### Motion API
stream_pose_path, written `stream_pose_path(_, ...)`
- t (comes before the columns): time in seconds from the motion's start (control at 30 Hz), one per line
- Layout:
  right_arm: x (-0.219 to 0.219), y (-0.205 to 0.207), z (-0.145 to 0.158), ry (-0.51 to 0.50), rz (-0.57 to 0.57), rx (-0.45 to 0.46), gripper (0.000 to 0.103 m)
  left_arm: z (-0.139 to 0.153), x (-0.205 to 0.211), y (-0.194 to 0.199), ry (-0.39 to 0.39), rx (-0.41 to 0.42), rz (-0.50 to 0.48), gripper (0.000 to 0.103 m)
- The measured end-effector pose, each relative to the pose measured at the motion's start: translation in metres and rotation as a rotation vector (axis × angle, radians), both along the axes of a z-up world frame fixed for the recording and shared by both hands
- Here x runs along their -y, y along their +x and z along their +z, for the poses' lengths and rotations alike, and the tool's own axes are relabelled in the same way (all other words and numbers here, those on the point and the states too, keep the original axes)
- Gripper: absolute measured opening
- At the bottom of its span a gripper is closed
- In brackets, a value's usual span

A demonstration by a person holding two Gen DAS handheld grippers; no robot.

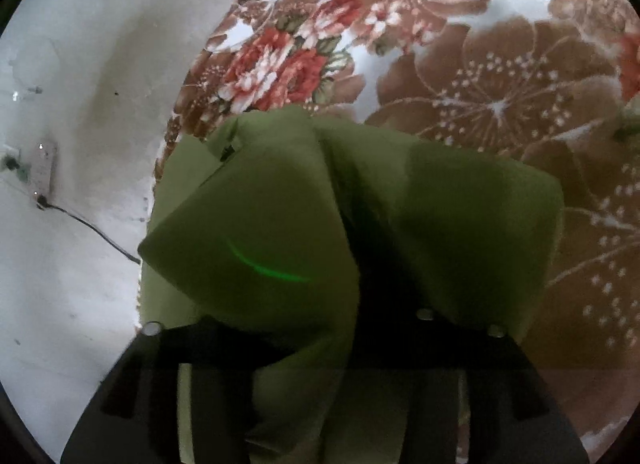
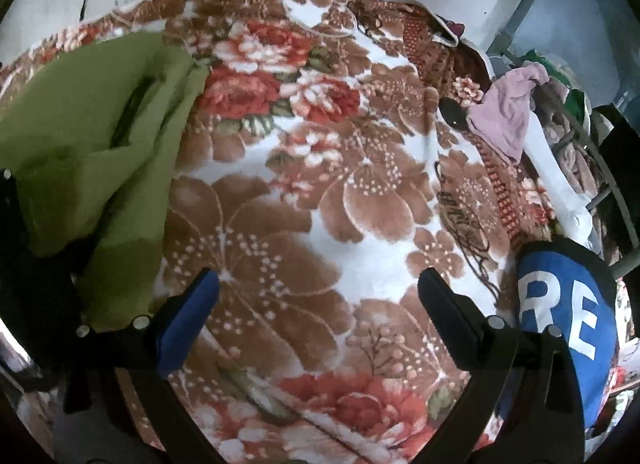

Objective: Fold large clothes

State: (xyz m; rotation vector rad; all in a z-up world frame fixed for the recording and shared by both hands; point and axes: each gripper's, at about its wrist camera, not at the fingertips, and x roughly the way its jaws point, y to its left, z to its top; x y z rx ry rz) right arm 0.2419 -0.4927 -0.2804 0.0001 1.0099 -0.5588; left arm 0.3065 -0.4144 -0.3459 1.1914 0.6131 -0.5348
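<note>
A large olive-green garment [image 1: 280,215] lies bunched in thick folds on a floral blanket [image 1: 500,95]. My left gripper [image 1: 320,328] is right over it. Its dark fingers [image 1: 208,344] stand apart, with a loose fold of the green cloth draped between and over them, so the tips are hidden. In the right wrist view the green garment [image 2: 92,135] sits at the left. My right gripper [image 2: 320,276] hangs open over bare blanket [image 2: 300,191] to the right of the garment, with nothing between its fingers [image 2: 188,316].
A pale wall [image 1: 80,63] with a power strip [image 1: 42,167] and cable borders the bed. A pile of other clothes with a pink piece [image 2: 508,115] lies at the far right. Blue cloth with white letters [image 2: 568,324] is close beside my right gripper.
</note>
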Motion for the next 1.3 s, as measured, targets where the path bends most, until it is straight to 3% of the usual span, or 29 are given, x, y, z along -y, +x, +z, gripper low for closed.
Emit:
stream_pose_path(0.03, 0.002, 0.000, 0.005, -0.016, -0.005, -0.001, 0.098, 0.006, -0.002, -0.002, -0.021, -0.008, 0.006, 0.063)
stream_pose_path(0.1, 0.004, -0.001, 0.015, -0.035, 0.000, 0.008, 0.098, 0.017, -0.004, -0.011, -0.073, -0.018, -0.003, 0.073)
stream_pose_path(0.2, 0.008, -0.004, 0.034, -0.078, 0.008, 0.014, 0.098, 0.027, -0.005, -0.025, -0.143, -0.066, -0.003, 0.082)
stream_pose_path(0.33, 0.007, -0.007, 0.061, -0.139, 0.022, 0.035, 0.098, 0.041, -0.014, -0.043, -0.273, -0.172, -0.002, 0.083)
stream_pose_path(0.53, -0.028, 0.023, 0.082, -0.108, 0.107, 0.085, 0.098, 0.077, -0.073, -0.058, -0.588, -0.419, 0.074, 0.083)
stream_pose_path(0.6, -0.052, 0.046, 0.083, -0.101, 0.163, 0.083, 0.098, 0.087, -0.095, -0.064, -0.635, -0.426, 0.081, 0.083)
stream_pose_path(0.73, -0.098, 0.089, 0.080, -0.089, 0.271, 0.069, 0.098, 0.107, -0.143, -0.048, -0.659, -0.384, 0.150, 0.085)
stream_pose_path(0.87, -0.144, 0.133, 0.076, -0.057, 0.376, 0.067, 0.098, 0.126, -0.191, 0.007, -0.678, -0.325, 0.264, 0.093)
stream_pose_path(0.97, -0.171, 0.166, 0.054, -0.072, 0.436, 0.005, 0.098, 0.128, -0.223, 0.063, -0.707, -0.295, 0.344, 0.095)
stream_pose_path(1.03, -0.175, 0.174, 0.029, -0.048, 0.437, -0.071, 0.098, 0.117, -0.236, 0.098, -0.710, -0.353, 0.393, 0.096)
stream_pose_path(1.1, -0.174, 0.167, 0.011, -0.053, 0.441, -0.088, 0.098, 0.101, -0.239, 0.122, -0.705, -0.419, 0.421, 0.096)
stream_pose_path(1.2, -0.172, 0.151, -0.019, -0.128, 0.454, -0.134, 0.098, 0.080, -0.233, 0.133, -0.689, -0.474, 0.420, 0.096)
stream_pose_path(1.3, -0.158, 0.138, -0.035, -0.086, 0.442, -0.135, 0.098, 0.063, -0.220, 0.125, -0.650, -0.498, 0.395, 0.095)
